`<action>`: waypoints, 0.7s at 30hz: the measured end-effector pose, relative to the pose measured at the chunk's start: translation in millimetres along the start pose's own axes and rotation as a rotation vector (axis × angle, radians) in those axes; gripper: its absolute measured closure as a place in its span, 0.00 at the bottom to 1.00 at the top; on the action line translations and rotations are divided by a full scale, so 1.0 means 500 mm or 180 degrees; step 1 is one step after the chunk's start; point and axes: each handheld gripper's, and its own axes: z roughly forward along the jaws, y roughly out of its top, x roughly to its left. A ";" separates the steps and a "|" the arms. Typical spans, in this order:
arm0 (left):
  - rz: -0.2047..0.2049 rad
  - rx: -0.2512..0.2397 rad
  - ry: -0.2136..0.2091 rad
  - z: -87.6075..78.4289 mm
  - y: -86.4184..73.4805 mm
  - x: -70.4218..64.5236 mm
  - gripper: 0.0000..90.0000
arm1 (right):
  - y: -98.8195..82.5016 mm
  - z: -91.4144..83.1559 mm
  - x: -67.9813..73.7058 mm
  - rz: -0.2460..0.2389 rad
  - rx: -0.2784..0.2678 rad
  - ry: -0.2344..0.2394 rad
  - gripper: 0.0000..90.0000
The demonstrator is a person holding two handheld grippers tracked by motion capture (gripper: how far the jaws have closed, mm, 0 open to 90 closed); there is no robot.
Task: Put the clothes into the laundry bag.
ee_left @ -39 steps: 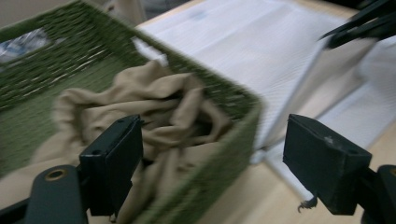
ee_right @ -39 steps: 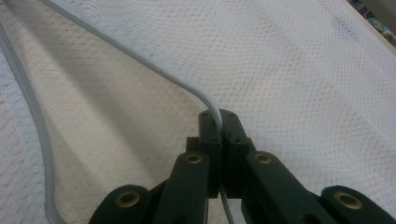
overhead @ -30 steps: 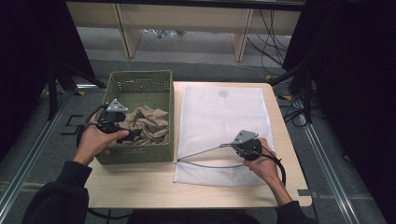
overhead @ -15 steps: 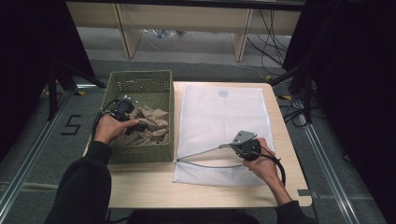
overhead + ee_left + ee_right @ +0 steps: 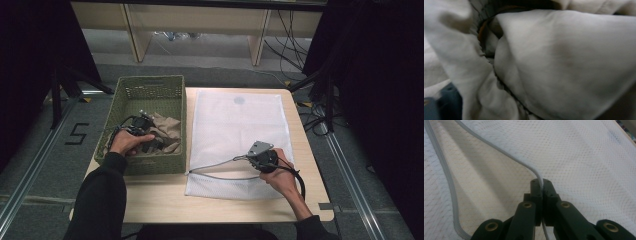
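A green woven basket (image 5: 150, 82) stands at the table's left with crumpled beige clothes (image 5: 169, 131) in it. My left gripper (image 5: 149, 144) is down inside the basket against the clothes; the cloth hides its jaws. In the left gripper view, pale cloth (image 5: 564, 62) lies very close, with a bit of blue fabric (image 5: 446, 102) at the lower left. A white mesh laundry bag (image 5: 240, 125) lies flat beside the basket. My right gripper (image 5: 541, 185) is shut on the bag's grey zipper edge (image 5: 499, 152) and holds the upper layer lifted, so the mouth gapes toward the basket.
The wooden table (image 5: 165, 200) ends close behind the bag's near edge. Cables (image 5: 300, 40) and a shelf frame lie on the floor beyond the table. A floor mark (image 5: 77, 134) sits left of the basket.
My left hand and gripper have sunk lower into the basket, onto the clothes. The right gripper has kept still with the zipper edge in its jaws.
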 end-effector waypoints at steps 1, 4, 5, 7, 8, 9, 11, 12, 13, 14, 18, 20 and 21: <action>-0.0051 -0.0002 -0.0021 0.000 0.001 -0.001 0.26 | 0.000 0.001 0.000 0.0011 -0.0010 -0.0012 1.00; 0.0033 -0.0079 0.0083 0.004 0.009 -0.003 0.54 | 0.003 -0.001 -0.001 -0.0037 -0.0030 -0.0007 1.00; 0.0020 -0.0112 0.0157 0.004 0.012 -0.004 0.59 | 0.003 -0.003 0.000 -0.0014 -0.0025 -0.0005 1.00; -0.0059 -0.0242 0.0300 0.003 0.017 -0.004 0.66 | 0.004 -0.003 -0.001 -0.0057 -0.0034 -0.0004 1.00; -0.0119 -0.0345 0.0403 0.001 0.020 -0.002 0.66 | 0.004 -0.004 0.001 0.0012 -0.0027 -0.0014 1.00; -0.0213 -0.0513 0.0616 0.000 0.026 -0.001 0.68 | 0.004 -0.002 0.000 -0.0007 -0.0028 -0.0005 1.00; -0.0250 -0.0500 0.0640 -0.001 0.030 0.002 0.66 | 0.002 -0.002 -0.002 -0.0089 -0.0035 -0.0020 1.00; -0.0297 -0.0519 0.0620 0.001 0.032 0.004 0.64 | 0.002 -0.002 0.000 -0.0025 -0.0034 -0.0025 1.00; -0.0310 -0.0493 0.0616 -0.001 0.034 0.005 0.61 | 0.001 -0.003 -0.002 -0.0035 -0.0025 -0.0011 1.00; -0.0353 -0.0521 0.0618 -0.006 0.035 0.006 0.56 | 0.001 -0.001 -0.004 -0.0031 -0.0043 -0.0001 1.00; -0.0220 -0.0385 0.0309 -0.032 0.031 0.006 0.32 | -0.001 -0.002 -0.002 0.0008 -0.0024 -0.0006 0.99; -0.0058 -0.0322 0.0257 -0.043 0.025 0.002 0.25 | 0.000 0.000 -0.006 -0.0096 -0.0032 0.0001 0.99; -0.0058 -0.0322 0.0257 -0.043 0.025 0.002 0.22 | 0.000 0.000 -0.006 -0.0096 -0.0032 0.0001 0.99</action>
